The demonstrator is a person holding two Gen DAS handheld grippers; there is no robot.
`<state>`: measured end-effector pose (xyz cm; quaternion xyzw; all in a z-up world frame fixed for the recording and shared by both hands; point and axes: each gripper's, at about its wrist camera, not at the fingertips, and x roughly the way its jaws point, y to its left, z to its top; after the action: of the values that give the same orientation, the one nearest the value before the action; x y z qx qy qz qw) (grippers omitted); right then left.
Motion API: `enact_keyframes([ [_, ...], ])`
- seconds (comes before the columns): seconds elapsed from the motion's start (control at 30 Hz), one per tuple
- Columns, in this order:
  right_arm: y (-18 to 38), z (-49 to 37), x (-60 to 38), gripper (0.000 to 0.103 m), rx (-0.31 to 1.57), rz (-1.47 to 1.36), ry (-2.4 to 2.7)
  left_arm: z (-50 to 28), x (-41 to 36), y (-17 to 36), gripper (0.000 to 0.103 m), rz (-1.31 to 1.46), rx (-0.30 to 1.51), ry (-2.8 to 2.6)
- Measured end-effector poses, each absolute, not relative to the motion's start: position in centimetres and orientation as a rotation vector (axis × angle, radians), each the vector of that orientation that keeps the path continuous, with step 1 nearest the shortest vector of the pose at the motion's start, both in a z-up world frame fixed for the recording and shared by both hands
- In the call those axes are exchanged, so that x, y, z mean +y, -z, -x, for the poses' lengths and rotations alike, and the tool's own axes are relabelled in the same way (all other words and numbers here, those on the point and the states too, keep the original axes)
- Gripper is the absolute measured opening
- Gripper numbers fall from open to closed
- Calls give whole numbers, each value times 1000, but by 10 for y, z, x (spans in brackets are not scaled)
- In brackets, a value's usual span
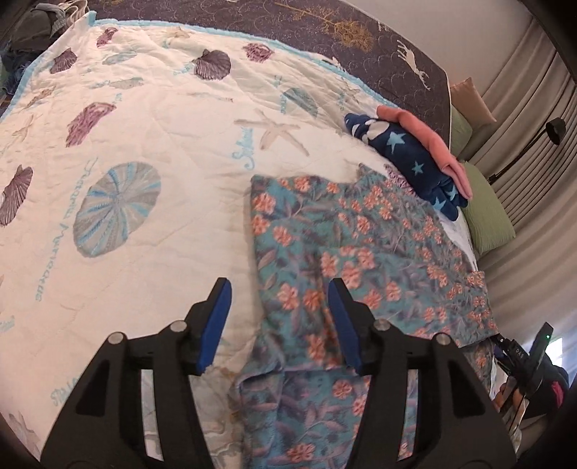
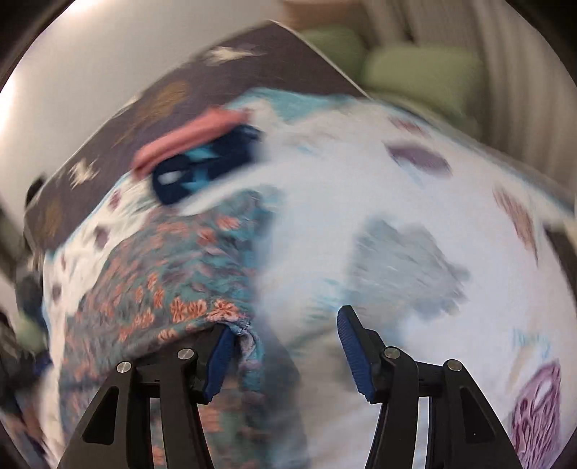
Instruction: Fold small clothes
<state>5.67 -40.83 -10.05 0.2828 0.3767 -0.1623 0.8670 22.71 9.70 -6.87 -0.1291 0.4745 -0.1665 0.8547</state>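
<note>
A teal floral garment (image 1: 346, 259) with orange flowers lies on the white seashell quilt (image 1: 144, 151), partly folded over itself. My left gripper (image 1: 279, 317) is open just above its left edge, with the edge running between the blue pads. The right wrist view is blurred by motion. There the floral garment (image 2: 173, 274) lies at left, and its edge drapes over the left finger of my open right gripper (image 2: 285, 346). A folded pile of a navy star garment (image 1: 404, 151) and a pink one (image 1: 429, 140) sits behind; it also shows in the right wrist view (image 2: 202, 158).
The quilt covers a dark patterned mattress (image 1: 324, 32). Green pillows (image 1: 487, 213) and pleated curtains (image 1: 533, 119) stand beyond the bed's right edge. A heap of dark clothes (image 1: 39, 25) lies at the far left corner.
</note>
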Motion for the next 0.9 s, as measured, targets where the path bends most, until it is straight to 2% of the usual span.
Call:
enact_keyframes([
  [0.07,108,-52,-420,57,794,-654,270,-227,96,77,57,277,1022,344],
  [0.17,99,-48,-411,59,801,-557,223,-226,93,80,57,285,1035,335],
  [0.4,72,-41,-412,59,744,-549,170,-220,58,58,57,217,979,436],
  [0.43,67,-44,-415,60,734,-561,167,-224,49,58,57,194,986,438],
  [0.5,59,-58,-418,67,729,-571,156,-233,38,61,57,176,1003,441],
  [0.67,67,-125,-432,68,818,-571,116,-262,23,82,56,179,1073,404],
  [0.7,72,-135,-435,68,837,-581,111,-264,22,86,46,202,1086,419],
  [0.73,80,-147,-438,68,863,-595,107,-266,20,89,27,218,1096,450],
  [0.77,87,-156,-441,68,885,-613,103,-266,17,90,17,207,1096,465],
  [0.8,96,-165,-444,68,910,-639,92,-264,16,89,3,192,1083,472],
  [0.87,109,-179,-448,69,911,-700,58,-258,16,80,3,201,1046,506],
  [0.9,108,-180,-448,62,891,-698,50,-255,20,71,2,212,1010,516],
])
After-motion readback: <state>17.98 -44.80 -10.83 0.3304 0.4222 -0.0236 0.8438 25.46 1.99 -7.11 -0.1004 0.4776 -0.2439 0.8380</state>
